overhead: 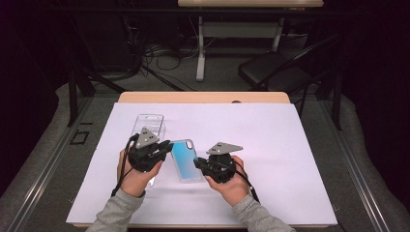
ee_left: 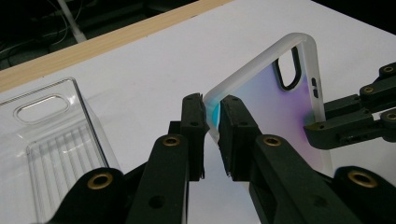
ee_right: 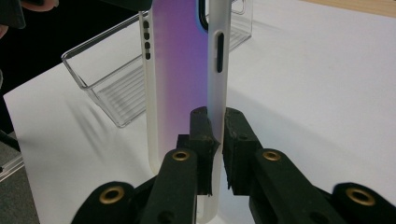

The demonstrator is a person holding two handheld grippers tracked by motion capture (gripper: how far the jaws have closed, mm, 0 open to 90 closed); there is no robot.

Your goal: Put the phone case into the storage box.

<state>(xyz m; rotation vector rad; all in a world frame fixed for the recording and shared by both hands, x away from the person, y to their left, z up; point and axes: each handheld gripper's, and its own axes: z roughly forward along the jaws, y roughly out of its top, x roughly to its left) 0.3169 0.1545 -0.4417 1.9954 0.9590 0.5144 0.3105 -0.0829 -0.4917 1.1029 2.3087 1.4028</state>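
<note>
Your left claw (ee_left: pixel 212 135) and right claw (ee_right: pixel 217 140) each pinch an edge of the tinted phone case (overhead: pixel 186 159); the clear case (overhead: pixel 147 123) lies untouched on the worktop (overhead: pixel 290 145).

The white table cover (overhead: pixel 270 145) is evenly and brightly lit from above while the room beyond is left dark, soft shadows are cast beside the clear case (ee_right: pixel 116 93), and the near jaws are rendered slightly blurred in both gripper views.

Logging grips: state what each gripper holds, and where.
Both hold the phone case: left gripper on one side rim, right gripper on the opposite rim.
</note>
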